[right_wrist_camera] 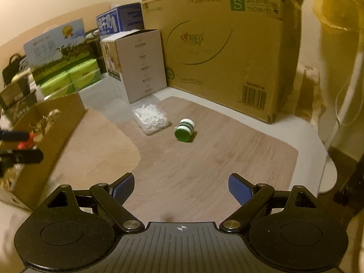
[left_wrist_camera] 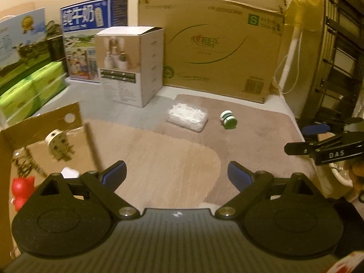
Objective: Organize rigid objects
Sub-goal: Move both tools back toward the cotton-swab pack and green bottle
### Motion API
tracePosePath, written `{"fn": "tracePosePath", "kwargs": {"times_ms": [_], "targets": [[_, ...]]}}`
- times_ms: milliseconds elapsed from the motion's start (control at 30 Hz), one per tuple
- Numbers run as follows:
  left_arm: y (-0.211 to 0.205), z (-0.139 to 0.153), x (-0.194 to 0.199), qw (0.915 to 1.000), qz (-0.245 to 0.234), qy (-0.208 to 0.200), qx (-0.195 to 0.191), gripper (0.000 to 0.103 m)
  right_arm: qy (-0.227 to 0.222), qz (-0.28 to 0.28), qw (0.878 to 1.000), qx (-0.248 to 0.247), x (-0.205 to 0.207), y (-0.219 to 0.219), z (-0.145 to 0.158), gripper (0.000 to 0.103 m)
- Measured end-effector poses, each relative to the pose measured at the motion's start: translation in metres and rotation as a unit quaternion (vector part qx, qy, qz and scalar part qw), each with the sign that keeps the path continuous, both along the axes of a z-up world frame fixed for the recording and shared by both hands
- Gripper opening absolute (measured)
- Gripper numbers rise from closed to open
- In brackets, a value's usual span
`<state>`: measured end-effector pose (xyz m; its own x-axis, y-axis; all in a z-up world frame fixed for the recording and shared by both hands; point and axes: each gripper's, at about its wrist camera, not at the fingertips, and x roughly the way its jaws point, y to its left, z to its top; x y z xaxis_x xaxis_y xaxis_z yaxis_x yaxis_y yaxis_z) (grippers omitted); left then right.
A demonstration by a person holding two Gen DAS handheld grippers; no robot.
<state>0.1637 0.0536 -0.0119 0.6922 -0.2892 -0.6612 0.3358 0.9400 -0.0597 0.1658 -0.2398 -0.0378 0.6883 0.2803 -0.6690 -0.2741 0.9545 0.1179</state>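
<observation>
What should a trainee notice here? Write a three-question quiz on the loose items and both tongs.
1. True or false: the green-and-white bottle stands upright on the mat.
2. What lies right beside the bottle? A) a red toy B) a clear box of white picks C) a mug
3. Fill in: both the left tongs and the right tongs are ____ and empty.

Key: 1 false, it lies on its side; 2 B; 3 open.

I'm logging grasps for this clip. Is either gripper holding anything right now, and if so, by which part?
Nothing is held. The left gripper and right gripper both stand open and empty above the mat.
</observation>
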Motion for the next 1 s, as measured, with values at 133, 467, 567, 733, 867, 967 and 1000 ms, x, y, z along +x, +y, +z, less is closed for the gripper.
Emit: {"fn": "tracePosePath", "kwargs": {"times_ms": [133,467,567,733,867,967,1000], "targets": [[-0.007,0.004,0.019,0.9991,-0.038,-0.002,0.018,0.095,-0.007,0.039,0.999,-0.018,0.017,-0.010,-0.008,0.089],[-0.030,-0.004,0.071,0.9843,-0.148,0.008,0.095,0.095,-0.036,0.176,0.983,-0.047,0.058,-0.023,-0.021,0.089],[-0.035,-0.008,0.090,0.9767,-0.179,0.010,0.118,0.095,-0.040,0.207,0.976,-0.051,0.072,-0.028,-0.023,0.089],[-0.044,-0.020,0.122,0.9648,-0.218,0.020,0.146,0.095,-0.048,0.266,0.960,-0.069,0.094,-0.026,-0.030,0.089],[-0.055,-0.035,0.142,0.9579,-0.239,0.030,0.156,0.096,-0.045,0.297,0.951,-0.073,0.113,-0.022,-0.039,0.084],[-0.062,-0.044,0.155,0.9567,-0.244,0.036,0.155,0.097,-0.043,0.308,0.948,-0.072,0.127,-0.018,-0.045,0.080],[-0.064,-0.047,0.159,0.9569,-0.244,0.037,0.153,0.097,-0.042,0.311,0.947,-0.070,0.131,-0.017,-0.047,0.079]]}}
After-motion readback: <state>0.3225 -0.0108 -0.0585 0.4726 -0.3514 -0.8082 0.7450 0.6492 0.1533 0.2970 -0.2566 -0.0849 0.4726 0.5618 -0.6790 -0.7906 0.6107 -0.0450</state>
